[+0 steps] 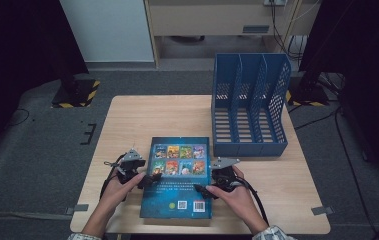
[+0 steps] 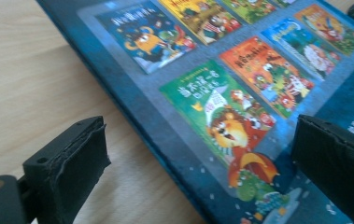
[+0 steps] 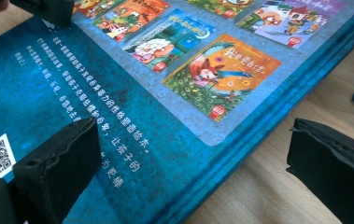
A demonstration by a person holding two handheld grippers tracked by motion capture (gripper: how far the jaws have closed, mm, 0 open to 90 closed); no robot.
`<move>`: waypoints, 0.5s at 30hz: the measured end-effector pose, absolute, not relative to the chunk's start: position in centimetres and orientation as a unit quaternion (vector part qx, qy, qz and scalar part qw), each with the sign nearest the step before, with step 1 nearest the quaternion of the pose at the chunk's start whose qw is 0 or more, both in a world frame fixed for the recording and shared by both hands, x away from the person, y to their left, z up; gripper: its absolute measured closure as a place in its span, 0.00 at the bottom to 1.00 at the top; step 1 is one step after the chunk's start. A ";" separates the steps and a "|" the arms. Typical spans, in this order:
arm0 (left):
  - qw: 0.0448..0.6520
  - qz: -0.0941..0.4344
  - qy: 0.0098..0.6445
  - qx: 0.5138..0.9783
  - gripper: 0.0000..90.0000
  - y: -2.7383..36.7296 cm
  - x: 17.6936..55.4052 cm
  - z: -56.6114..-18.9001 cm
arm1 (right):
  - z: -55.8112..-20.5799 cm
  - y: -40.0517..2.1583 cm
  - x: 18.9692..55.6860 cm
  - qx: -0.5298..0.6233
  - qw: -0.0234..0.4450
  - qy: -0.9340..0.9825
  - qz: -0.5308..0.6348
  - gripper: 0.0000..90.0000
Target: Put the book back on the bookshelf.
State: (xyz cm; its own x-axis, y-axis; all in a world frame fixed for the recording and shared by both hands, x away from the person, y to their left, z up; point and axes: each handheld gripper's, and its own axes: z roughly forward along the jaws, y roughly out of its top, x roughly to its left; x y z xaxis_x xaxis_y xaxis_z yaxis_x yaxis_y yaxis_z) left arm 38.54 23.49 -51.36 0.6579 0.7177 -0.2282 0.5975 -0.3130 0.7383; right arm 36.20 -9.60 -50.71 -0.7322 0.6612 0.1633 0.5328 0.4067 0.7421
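Observation:
A large blue picture book (image 1: 179,175) lies flat on the wooden table (image 1: 142,115), back cover up, with small coloured cover pictures and a QR code. My left gripper (image 1: 149,179) is at the book's left edge. In the left gripper view it (image 2: 202,158) is open, one jaw over the table and the other over the book (image 2: 240,93). My right gripper (image 1: 204,190) is at the book's right edge. In the right gripper view it (image 3: 188,158) is also open and straddles that edge of the book (image 3: 142,93) without pressing on it.
A blue perforated file rack (image 1: 249,105) with three slots lies at the table's back right, its open side facing up. Bare tabletop stretches behind the book and to its left. A person's hands hold both grippers near the table's front edge.

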 end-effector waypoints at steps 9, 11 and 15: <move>0.431 0.017 0.406 0.806 0.00 22.9 39.0 -52.1 | -51.1 -9.4 36.4 0.360 0.060 0.833 0.416 0.00; 0.429 0.017 0.405 0.807 0.00 22.9 39.0 -52.1 | -51.2 -9.4 36.5 0.364 0.055 0.831 0.418 0.00; 0.430 0.002 0.406 0.806 0.00 22.9 39.2 -52.2 | -51.3 -9.5 36.8 0.366 0.045 0.829 0.420 0.00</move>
